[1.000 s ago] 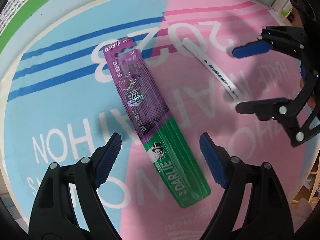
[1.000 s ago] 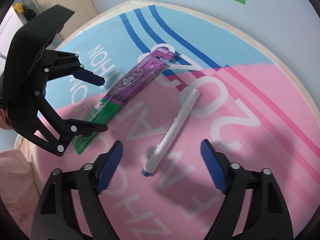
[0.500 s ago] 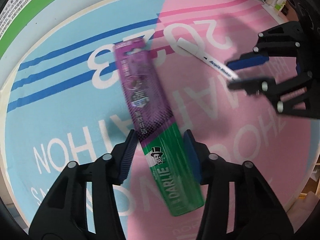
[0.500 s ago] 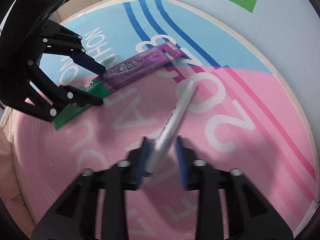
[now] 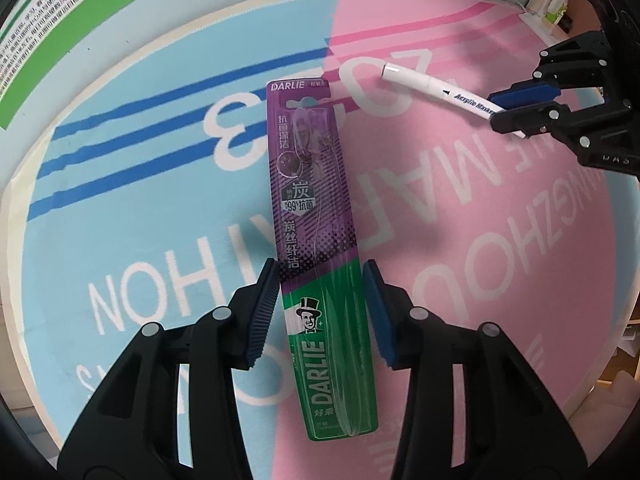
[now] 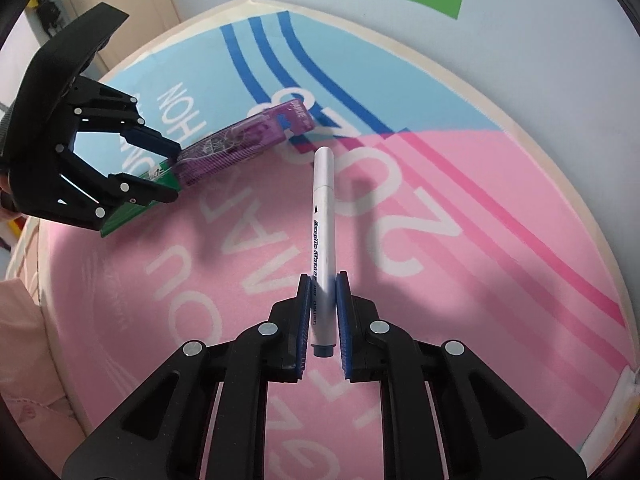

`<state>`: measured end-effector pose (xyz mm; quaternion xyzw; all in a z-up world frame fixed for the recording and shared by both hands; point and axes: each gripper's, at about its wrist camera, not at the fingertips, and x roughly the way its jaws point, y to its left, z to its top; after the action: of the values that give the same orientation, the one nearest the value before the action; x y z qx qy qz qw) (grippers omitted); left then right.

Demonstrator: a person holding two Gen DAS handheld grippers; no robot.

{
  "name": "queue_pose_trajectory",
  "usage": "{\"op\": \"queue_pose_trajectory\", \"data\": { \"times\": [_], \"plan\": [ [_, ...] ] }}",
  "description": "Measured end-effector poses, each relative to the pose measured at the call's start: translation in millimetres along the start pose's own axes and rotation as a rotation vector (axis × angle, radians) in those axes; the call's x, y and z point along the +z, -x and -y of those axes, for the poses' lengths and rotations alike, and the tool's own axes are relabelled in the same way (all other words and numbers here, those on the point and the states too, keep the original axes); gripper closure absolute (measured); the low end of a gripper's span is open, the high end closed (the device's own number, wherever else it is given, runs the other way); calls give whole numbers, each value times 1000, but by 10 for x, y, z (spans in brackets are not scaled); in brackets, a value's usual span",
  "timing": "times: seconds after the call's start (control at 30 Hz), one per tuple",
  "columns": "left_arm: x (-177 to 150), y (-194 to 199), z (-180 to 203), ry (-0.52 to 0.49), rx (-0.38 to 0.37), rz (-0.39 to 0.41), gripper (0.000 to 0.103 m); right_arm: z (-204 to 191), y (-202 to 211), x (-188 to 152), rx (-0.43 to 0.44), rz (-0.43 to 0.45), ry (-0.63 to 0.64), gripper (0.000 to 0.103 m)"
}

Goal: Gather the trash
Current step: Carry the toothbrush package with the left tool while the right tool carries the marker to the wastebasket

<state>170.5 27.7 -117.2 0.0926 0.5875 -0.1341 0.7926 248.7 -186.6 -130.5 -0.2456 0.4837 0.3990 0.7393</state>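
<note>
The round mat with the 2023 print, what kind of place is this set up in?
Probably a home room or office corner: a round pink-and-blue mat lies by a pale wall, with a wooden cabinet door behind and shelves at the edge.

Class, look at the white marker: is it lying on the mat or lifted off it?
Lifted. The right gripper is shut on the marker, which juts forward above the mat and casts a separate shadow on it.

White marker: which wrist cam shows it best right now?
Right wrist view. The white marker runs nearly full length up the frame, print readable, clamped near its blue-tipped end by the right gripper. The left wrist view shows it only small at the upper right, its far end hidden by the right gripper's fingers.
</note>
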Motion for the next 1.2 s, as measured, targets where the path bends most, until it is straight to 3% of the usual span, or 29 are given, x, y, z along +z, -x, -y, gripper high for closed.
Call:
{"op": "queue_pose_trajectory", "data": {
  "times": [0.33,0.53,0.77,1.2],
  "plan": [
    [-84,339,39,-73,9,45,62,-132,290,-85,-50,27,-20,89],
    [9,394,128,-183,4,64,62,-216,526,-261,-99,35,-89,89],
    [-10,451,459,-349,-31,81,62,-396,774,-698,-172,42,-233,89],
    [-182,509,1616,-704,-142,92,62,-965,1293,-1838,-319,71,-563,89]
  ]
}}
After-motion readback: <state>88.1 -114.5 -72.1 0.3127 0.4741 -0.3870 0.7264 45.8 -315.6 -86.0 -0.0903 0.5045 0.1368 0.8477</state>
